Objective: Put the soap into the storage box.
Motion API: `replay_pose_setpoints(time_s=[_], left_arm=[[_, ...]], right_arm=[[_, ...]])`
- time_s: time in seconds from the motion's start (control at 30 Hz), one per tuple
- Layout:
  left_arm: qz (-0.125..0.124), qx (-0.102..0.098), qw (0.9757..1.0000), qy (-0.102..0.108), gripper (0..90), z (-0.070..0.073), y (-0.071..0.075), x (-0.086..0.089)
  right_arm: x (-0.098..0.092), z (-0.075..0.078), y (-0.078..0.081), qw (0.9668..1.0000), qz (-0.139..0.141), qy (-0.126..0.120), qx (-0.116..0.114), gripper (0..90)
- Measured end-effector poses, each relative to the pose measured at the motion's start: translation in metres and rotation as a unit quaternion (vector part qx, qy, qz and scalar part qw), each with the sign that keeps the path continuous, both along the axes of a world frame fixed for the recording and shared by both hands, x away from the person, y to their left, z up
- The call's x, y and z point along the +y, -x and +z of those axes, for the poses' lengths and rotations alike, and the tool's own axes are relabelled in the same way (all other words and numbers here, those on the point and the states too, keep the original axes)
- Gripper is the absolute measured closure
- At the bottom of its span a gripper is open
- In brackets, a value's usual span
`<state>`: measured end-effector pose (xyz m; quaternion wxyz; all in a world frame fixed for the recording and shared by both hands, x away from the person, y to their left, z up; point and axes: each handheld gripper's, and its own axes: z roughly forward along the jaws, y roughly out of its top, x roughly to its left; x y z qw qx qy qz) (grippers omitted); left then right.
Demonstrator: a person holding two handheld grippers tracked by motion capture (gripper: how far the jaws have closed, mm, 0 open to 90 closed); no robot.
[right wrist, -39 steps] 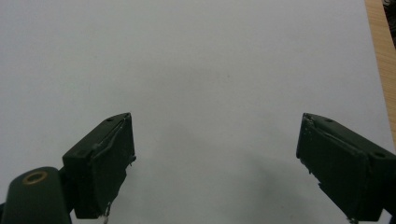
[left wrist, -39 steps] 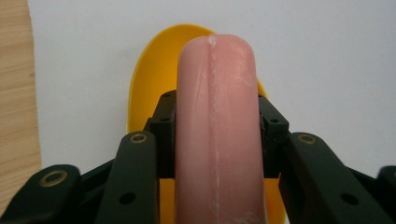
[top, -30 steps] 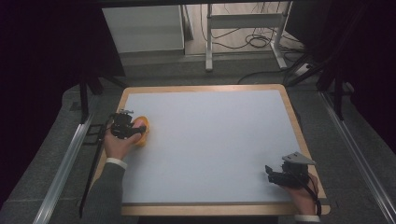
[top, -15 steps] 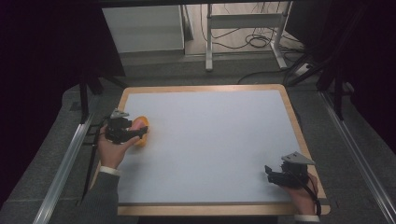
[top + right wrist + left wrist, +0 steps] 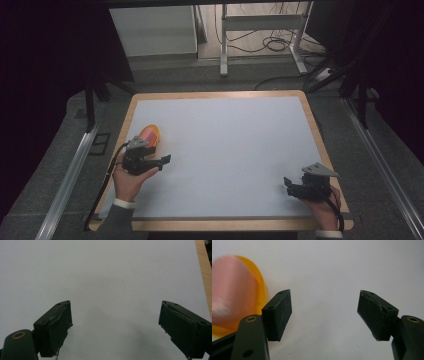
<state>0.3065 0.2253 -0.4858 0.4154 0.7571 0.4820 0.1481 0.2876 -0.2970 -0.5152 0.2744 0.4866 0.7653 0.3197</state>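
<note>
Orange cup [image 5: 234, 290]: pink inside up close.

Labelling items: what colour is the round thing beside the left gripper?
Orange with a pinkish centre, clearest in the left gripper view.

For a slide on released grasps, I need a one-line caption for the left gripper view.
Left gripper, jaws open with nothing between them, beside an orange-and-pink object on the white table.

One orange object [image 5: 150, 135], two hand-held grippers [image 5: 161, 163].
</note>
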Motion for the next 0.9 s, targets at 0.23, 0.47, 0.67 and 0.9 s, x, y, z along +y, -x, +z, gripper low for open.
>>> replay_pose_setpoints(time_s=[0.23, 0.47, 0.67, 0.9], left_arm=[[-0.006, 0.015, 0.9999, -0.005, 28.0, -0.021, 0.013, -0.006], [-0.010, 0.022, 0.9997, -0.003, 27.5, -0.032, 0.023, -0.005], [0.003, 0.011, 0.9992, -0.038, 27.2, -0.031, 0.027, -0.003], [-0.003, 0.015, 0.9992, -0.037, 26.5, -0.032, 0.027, -0.004]], right_arm=[[0.001, -0.001, 0.000, 1.0000, 0.001, 0.000, 0.001, 11.2], [-0.001, -0.001, -0.001, 1.0000, -0.001, 0.000, 0.002, 11.2], [0.000, 0.005, 0.002, 0.9998, 0.007, -0.020, -0.006, 11.2], [0.002, 0.003, 0.001, 0.9999, 0.007, -0.013, -0.004, 11.2]])
